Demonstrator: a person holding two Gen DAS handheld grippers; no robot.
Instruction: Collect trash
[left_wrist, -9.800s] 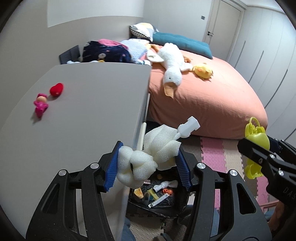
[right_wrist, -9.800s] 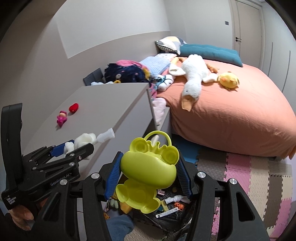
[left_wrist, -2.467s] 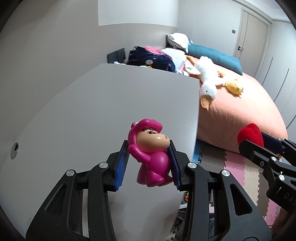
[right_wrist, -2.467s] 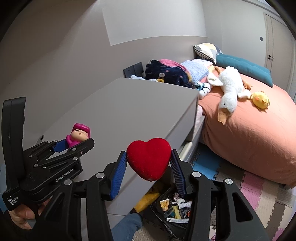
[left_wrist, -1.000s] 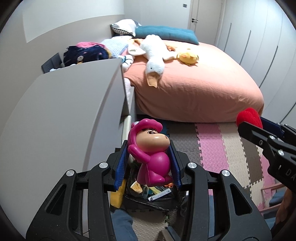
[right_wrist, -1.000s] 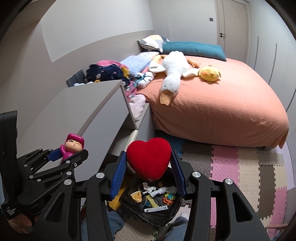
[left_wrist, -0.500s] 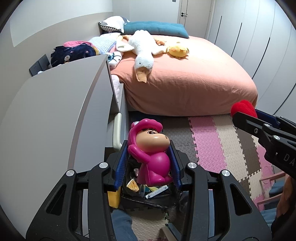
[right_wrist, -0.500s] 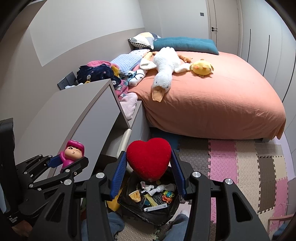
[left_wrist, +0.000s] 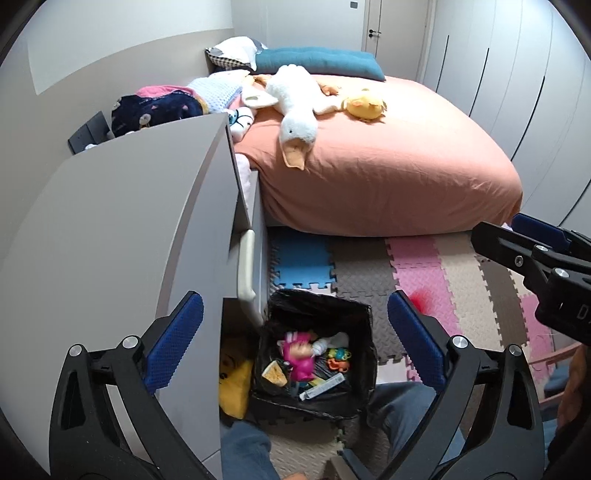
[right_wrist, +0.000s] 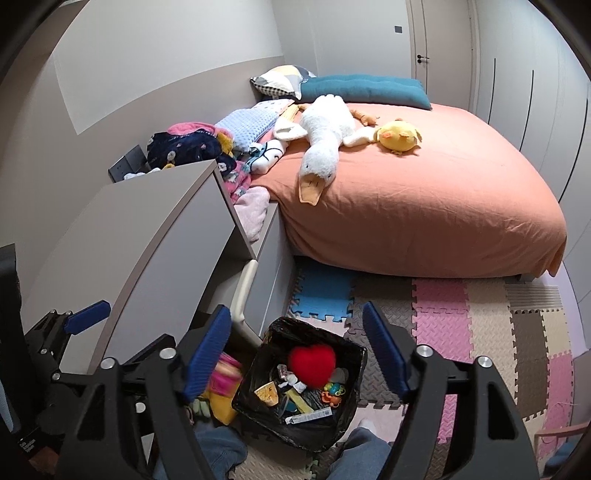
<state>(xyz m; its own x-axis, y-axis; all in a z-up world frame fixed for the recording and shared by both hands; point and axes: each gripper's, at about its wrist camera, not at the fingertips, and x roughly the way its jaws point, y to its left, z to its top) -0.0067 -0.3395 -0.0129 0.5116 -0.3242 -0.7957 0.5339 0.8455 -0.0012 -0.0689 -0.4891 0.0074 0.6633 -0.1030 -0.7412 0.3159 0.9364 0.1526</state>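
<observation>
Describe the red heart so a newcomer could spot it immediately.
Find the black-lined trash bin on the foam floor mat beside the grey cabinet. The red heart is over its contents, the only plush, solid-red item among small, multicoloured scraps.

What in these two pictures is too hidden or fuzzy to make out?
- Red heart: blurred in the right view; only a red smear past the finger in the left view.
- Pink toy: blurred in the left view, over the bin.
- Yellow thing beside the bin: half hidden by the cabinet.
</observation>
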